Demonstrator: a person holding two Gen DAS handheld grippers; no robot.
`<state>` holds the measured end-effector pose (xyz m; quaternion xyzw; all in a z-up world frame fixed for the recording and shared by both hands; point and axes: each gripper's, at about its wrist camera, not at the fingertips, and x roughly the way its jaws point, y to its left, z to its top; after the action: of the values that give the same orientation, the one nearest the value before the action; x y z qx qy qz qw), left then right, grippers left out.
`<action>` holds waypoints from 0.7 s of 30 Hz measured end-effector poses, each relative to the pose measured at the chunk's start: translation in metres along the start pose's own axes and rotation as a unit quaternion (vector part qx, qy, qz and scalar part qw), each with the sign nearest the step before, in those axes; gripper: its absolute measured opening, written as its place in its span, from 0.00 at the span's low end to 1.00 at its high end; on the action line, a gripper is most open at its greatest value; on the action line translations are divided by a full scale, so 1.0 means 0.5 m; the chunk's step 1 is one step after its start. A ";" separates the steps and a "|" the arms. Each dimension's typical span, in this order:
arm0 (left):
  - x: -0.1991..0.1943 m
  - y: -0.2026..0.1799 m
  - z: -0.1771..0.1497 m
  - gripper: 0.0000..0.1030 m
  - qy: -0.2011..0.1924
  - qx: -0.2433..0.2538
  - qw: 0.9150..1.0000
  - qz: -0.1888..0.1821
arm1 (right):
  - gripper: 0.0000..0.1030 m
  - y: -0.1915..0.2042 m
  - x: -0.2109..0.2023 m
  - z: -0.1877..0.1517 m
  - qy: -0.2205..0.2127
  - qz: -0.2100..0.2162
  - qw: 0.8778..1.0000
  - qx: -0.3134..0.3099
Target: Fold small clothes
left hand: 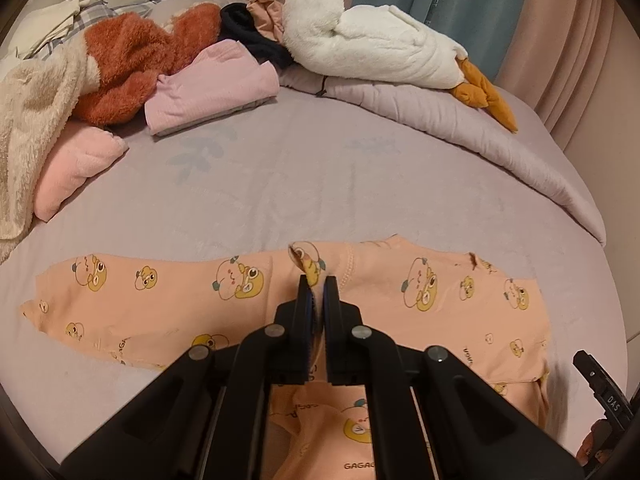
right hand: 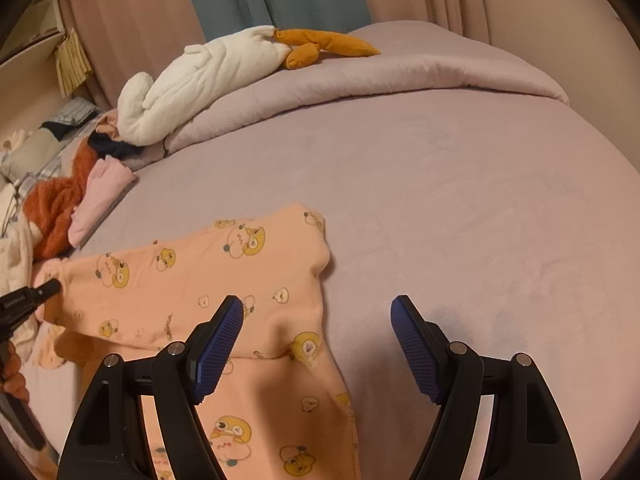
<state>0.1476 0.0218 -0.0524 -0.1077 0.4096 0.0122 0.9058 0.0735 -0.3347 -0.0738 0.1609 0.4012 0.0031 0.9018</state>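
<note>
On the bed (right hand: 460,200), the peach garment's (right hand: 192,280) right edge meets bare sheet.

Printed baby garment (left hand: 168,300): flat on the bed (left hand: 320,184), near edge, a pinch of its cloth between the left gripper's (left hand: 319,280) closed jaws. Right gripper (right hand: 317,312): above the garment's right edge, spread. Folded clothes (left hand: 212,88) and fleece pile (left hand: 132,60): far left. Plush goose (left hand: 372,44): on the rolled duvet (left hand: 460,120) along the far edge.
</note>
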 end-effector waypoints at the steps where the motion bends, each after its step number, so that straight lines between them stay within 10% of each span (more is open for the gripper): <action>1: 0.004 0.002 -0.001 0.04 0.002 -0.001 1.000 0.001 | 0.74 0.000 0.002 0.000 0.002 0.000 1.000 0.000; 21: 0.082 0.043 -0.035 0.05 0.047 -0.003 0.999 0.023 | 0.74 0.010 0.035 -0.010 0.036 -0.001 0.999 -0.005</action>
<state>0.1596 0.0365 -0.0983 -0.1017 0.4542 0.0290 0.8846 0.0826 -0.3263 -0.0881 0.1556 0.4336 0.0104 0.8875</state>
